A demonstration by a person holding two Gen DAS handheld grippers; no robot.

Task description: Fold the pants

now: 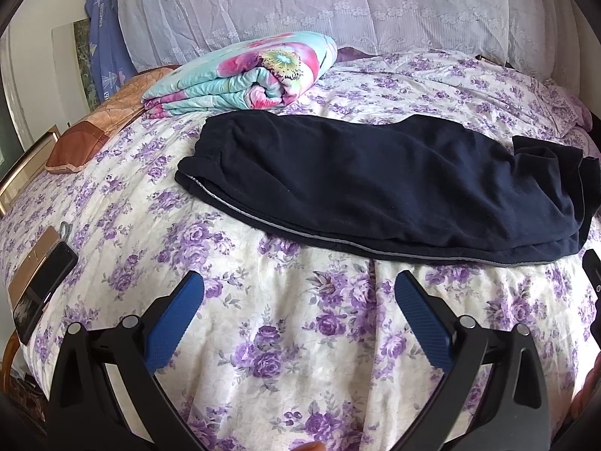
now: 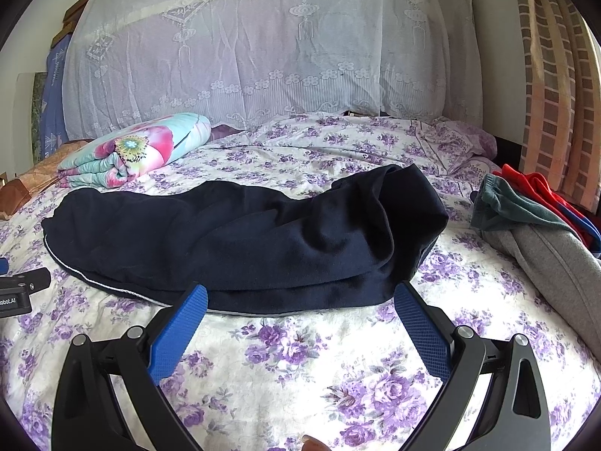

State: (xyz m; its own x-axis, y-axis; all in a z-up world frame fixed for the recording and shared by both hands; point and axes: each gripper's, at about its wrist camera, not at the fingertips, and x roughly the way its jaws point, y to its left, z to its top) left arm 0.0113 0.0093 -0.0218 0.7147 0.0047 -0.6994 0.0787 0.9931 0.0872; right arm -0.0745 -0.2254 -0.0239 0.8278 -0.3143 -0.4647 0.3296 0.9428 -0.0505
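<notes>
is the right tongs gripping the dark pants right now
No, the right tongs stand wide open just short of the navy pants, with only the flowered bedspread between their blue pads.

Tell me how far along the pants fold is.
Done: navy pants lie in a long doubled strip across the floral bedspread. In hand: nothing; left tool and right tool are open, off the cloth. Left: the crosswise folds.
</notes>
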